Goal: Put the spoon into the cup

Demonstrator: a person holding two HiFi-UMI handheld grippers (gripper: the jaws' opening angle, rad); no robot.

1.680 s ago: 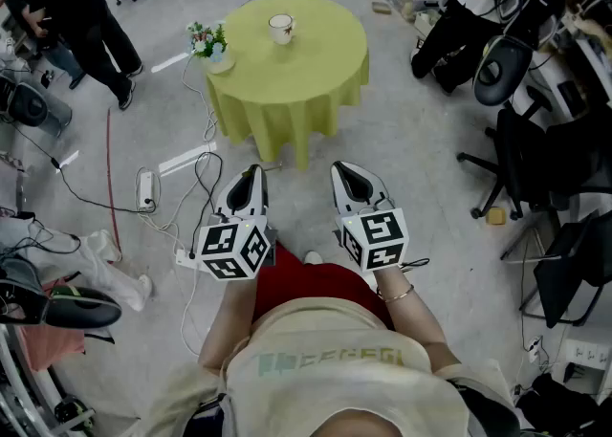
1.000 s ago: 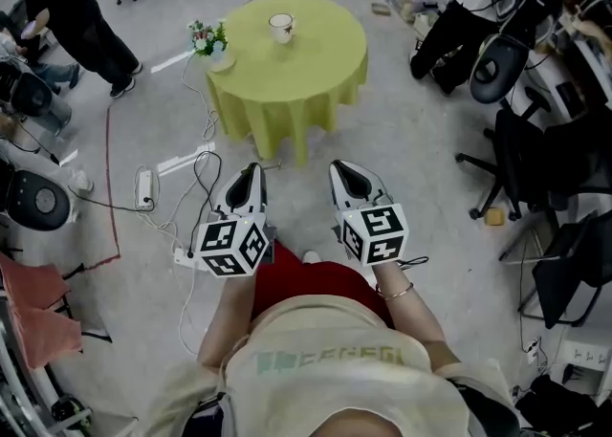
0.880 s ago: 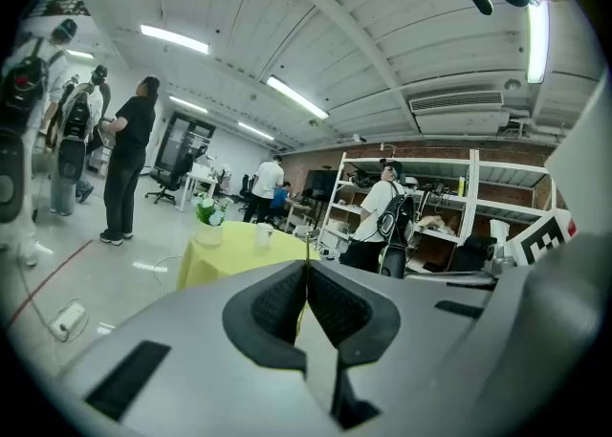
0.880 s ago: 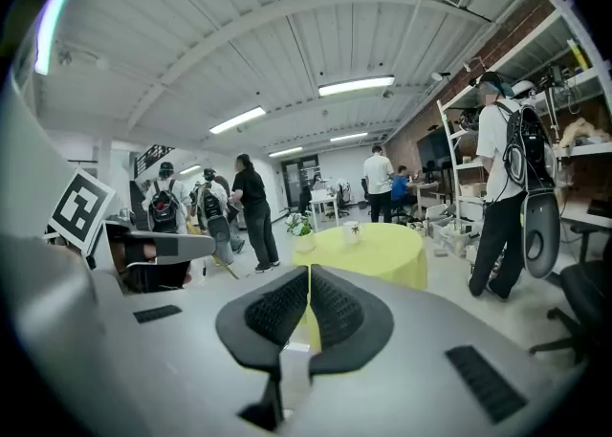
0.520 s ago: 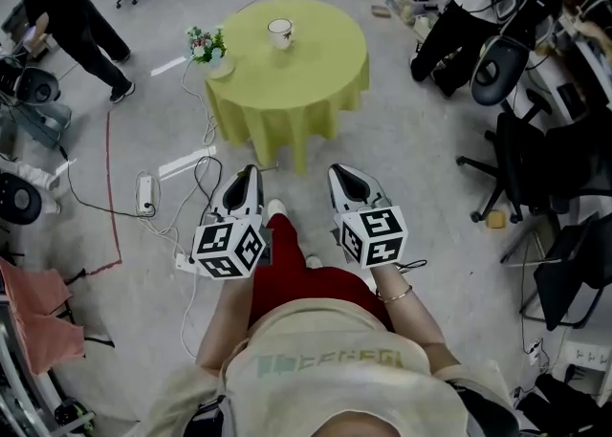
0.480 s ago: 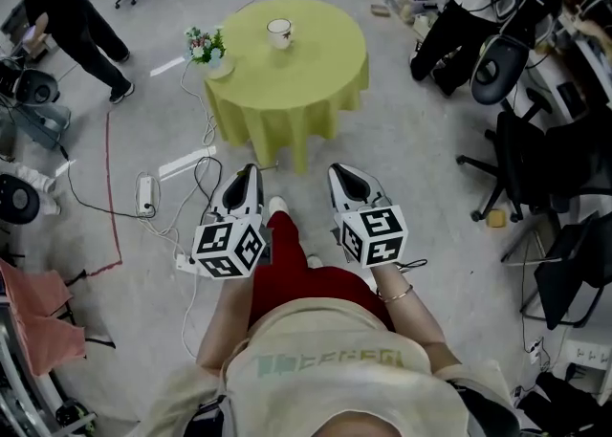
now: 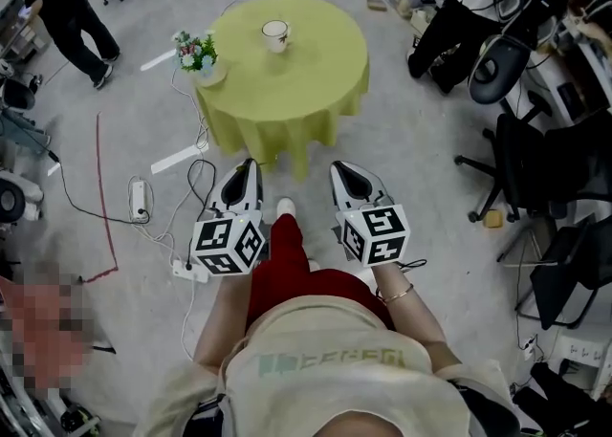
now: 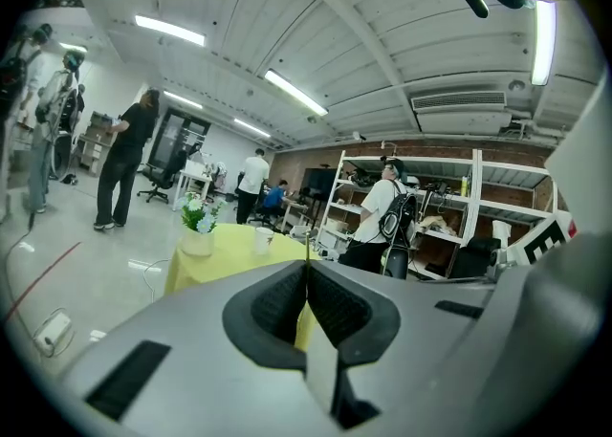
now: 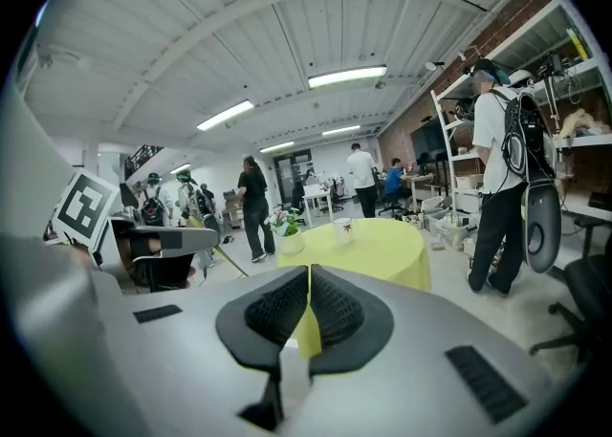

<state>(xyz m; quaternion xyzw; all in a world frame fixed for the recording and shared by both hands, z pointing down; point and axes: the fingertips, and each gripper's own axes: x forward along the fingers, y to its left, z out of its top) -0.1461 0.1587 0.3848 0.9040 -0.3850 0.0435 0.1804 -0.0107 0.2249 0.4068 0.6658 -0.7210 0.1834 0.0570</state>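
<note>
The left gripper (image 7: 251, 166) and the right gripper (image 7: 342, 170) were held side by side in front of the person, above the floor (image 7: 402, 148) and well short of the round desk (image 7: 296, 81) draped in yellow-green cloth. In the left gripper view the black ribbed fingers (image 8: 277, 303) were clenched flat against each other with nothing between them. The right gripper view showed the same: its fingers (image 9: 339, 306) were pressed together and empty.

The white cup (image 7: 275, 35) stood upright near the far edge of the desk, apart from the vase of flowers (image 7: 196, 51) at the desk's left edge. Both gripper views looked toward the desk, with the cup (image 8: 263, 239) (image 9: 342, 229) showing just beyond the finger line. Whether a spoon lay in or beside the cup could not be made out at this range.

A white shoe (image 7: 284, 206) showed on the floor between the grippers.
</note>
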